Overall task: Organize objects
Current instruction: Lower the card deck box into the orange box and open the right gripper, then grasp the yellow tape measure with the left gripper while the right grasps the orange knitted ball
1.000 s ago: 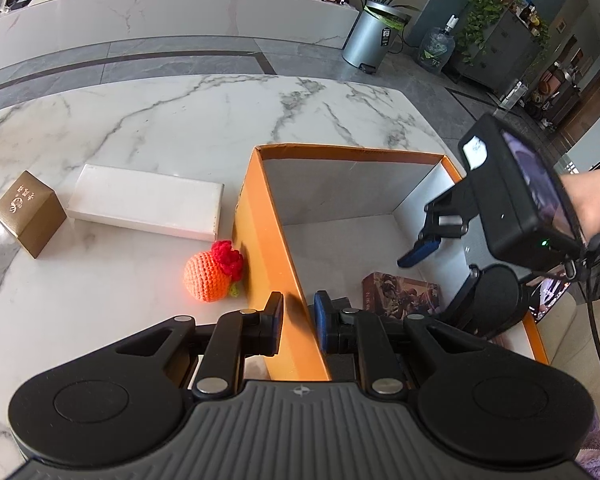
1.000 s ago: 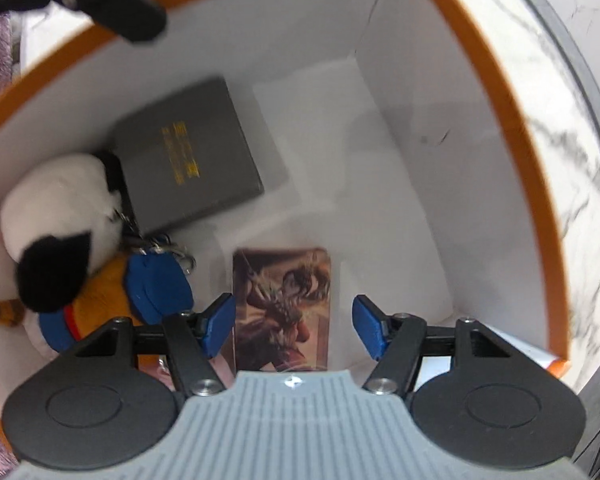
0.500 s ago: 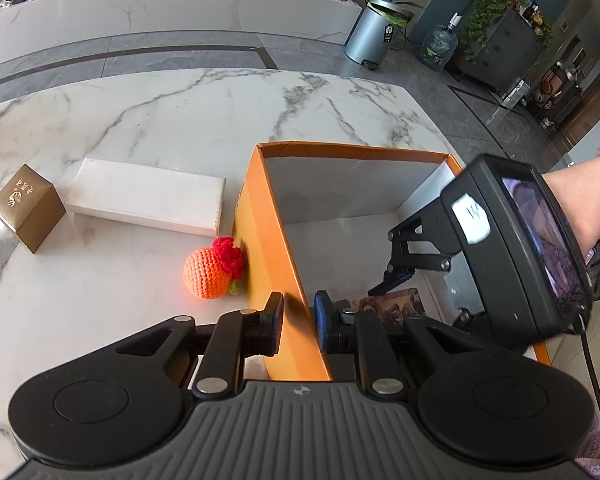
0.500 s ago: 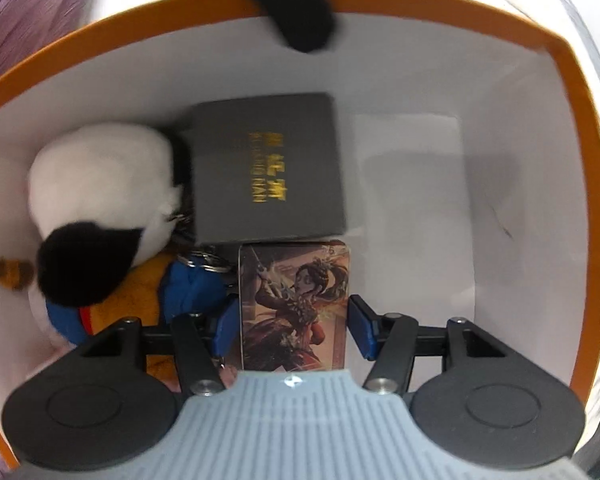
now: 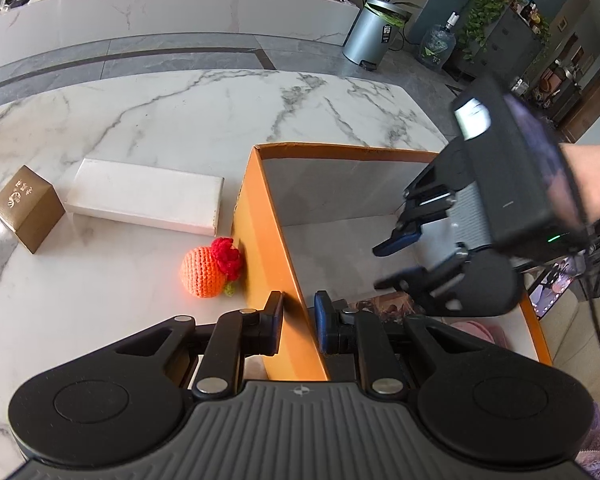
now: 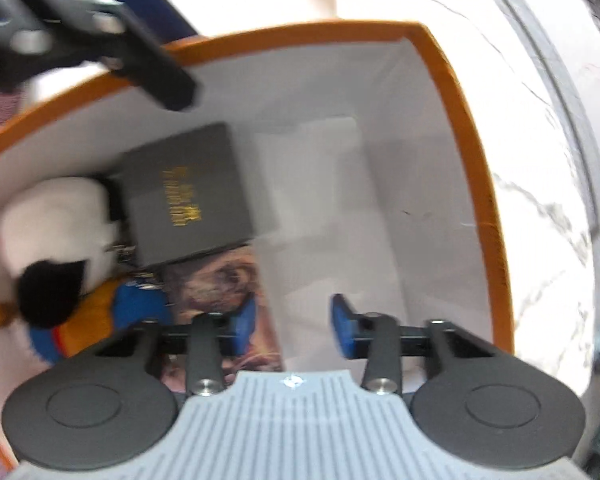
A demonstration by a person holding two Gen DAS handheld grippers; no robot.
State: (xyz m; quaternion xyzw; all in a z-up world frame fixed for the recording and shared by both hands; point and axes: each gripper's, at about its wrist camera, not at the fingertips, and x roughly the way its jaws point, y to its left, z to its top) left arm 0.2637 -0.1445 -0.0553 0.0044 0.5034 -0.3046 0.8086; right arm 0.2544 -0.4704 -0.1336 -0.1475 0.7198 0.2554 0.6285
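Here the left gripper (image 5: 298,328) pinches the box (image 5: 272,240) wall, while the right gripper (image 6: 292,324), jaws closing on nothing, hangs over the card (image 6: 224,280) lying at the box's near edge.

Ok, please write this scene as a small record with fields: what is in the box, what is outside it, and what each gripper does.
container: orange cardboard box with white inside
inside box: dark grey flat case with gold lettering; white and black plush toy; illustrated card
outside, on marble table: orange crocheted ball; long white box; small brown cube box
left gripper: shut on box wall
right gripper: above box, closing, nothing between
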